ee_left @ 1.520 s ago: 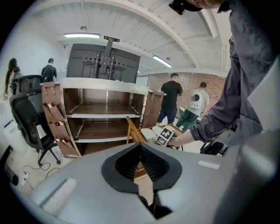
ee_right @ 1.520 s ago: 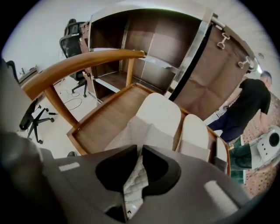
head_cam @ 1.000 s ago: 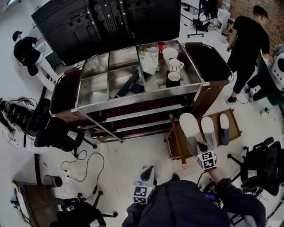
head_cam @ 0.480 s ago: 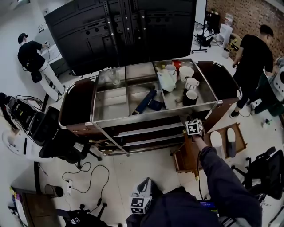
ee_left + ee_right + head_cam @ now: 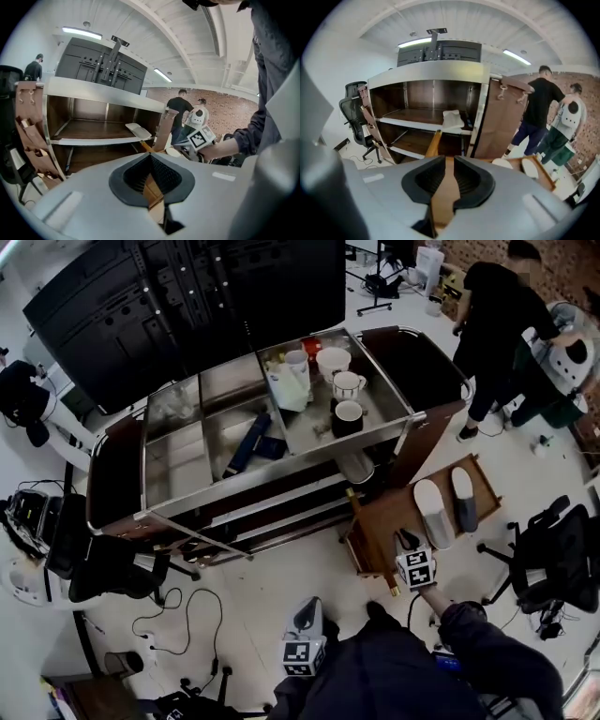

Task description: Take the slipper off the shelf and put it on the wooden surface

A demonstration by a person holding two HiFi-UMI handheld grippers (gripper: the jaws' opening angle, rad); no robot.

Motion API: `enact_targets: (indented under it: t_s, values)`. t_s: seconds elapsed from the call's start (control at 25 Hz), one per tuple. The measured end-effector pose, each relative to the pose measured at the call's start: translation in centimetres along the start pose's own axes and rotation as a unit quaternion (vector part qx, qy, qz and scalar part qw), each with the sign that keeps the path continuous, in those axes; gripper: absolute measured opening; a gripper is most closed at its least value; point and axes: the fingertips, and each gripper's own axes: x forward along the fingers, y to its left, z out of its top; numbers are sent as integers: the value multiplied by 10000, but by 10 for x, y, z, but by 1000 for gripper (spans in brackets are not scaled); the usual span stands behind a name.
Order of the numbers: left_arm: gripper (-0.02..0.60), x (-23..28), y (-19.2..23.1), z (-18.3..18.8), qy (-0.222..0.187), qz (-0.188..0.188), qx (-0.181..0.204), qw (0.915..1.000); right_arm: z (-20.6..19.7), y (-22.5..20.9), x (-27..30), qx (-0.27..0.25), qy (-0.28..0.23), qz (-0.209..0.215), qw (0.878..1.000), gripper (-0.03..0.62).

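A white slipper (image 5: 452, 119) lies on the cart's upper shelf, near its right end, and also shows in the left gripper view (image 5: 138, 131). From the head view this slipper (image 5: 356, 465) pokes out under the cart top. A low wooden surface (image 5: 389, 512) on the floor carries a white slipper (image 5: 431, 512) and a grey slipper (image 5: 462, 500). My right gripper (image 5: 406, 545) hangs over the wood's near edge; its jaws are opening and nothing is between them (image 5: 446, 161). My left gripper (image 5: 309, 615) stays low near my body, its tips together and empty (image 5: 150, 157).
The steel-topped cart (image 5: 281, 470) holds cups and a jug. Office chairs stand at the right (image 5: 553, 559) and left (image 5: 103, 563). Cables (image 5: 178, 615) trail on the floor. A person (image 5: 497, 315) stands beyond the cart's right end.
Half a second ago my right gripper was raised toward the cart's right end; now it is back low at the wooden surface's near edge. The left gripper has stayed put.
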Motion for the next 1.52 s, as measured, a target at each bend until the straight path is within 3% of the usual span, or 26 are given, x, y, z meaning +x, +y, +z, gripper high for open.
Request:
enact_targets:
  t_s: [0.16, 0.28, 0.36, 0.44, 0.56, 0.76, 0.88, 1.04, 1.24, 1.32, 1.52]
  values:
    - [17, 26, -65, -8, 176, -180, 172, 9995, -92, 4, -104, 78, 139, 229, 9996, 7]
    - [17, 33, -109, -36, 315, -129, 248, 9991, -119, 26, -162, 256, -92, 625, 9977, 2]
    - [17, 32, -141, -52, 360, -13, 170, 9992, -122, 38, -181, -79, -370, 1057, 9937, 2]
    - [17, 33, -173, -62, 341, 89, 69, 9994, -111, 36, -184, -559, -726, 1415, 9857, 2]
    - [17, 14, -213, -73, 448, 66, 148, 9989, -78, 28, -188, -883, -1093, 1731, 9748, 2]
    - [17, -15, -226, -69, 212, 192, 390, 9988, 4, 3, -183, -1327, -1773, 1586, 9622, 2]
    - [17, -51, -229, -69, -92, 347, 470, 9982, 14, 13, -217, -1303, -2027, 1568, 9578, 2]
    - [17, -115, -241, -98, -414, 568, 400, 9967, -41, 59, -292, -1394, -1933, 1753, 9552, 2]
    - [17, -212, -282, -187, -247, 781, -49, 9966, -191, 131, -410, -800, -1237, 1719, 9740, 2]
    - [17, -242, -303, -216, -124, 705, -206, 9972, -233, 153, -448, -778, -1077, 1754, 9755, 0]
    - [17, -286, -316, -229, -193, 614, -78, 9979, -224, 158, -481, -1174, -1305, 1749, 9688, 0]
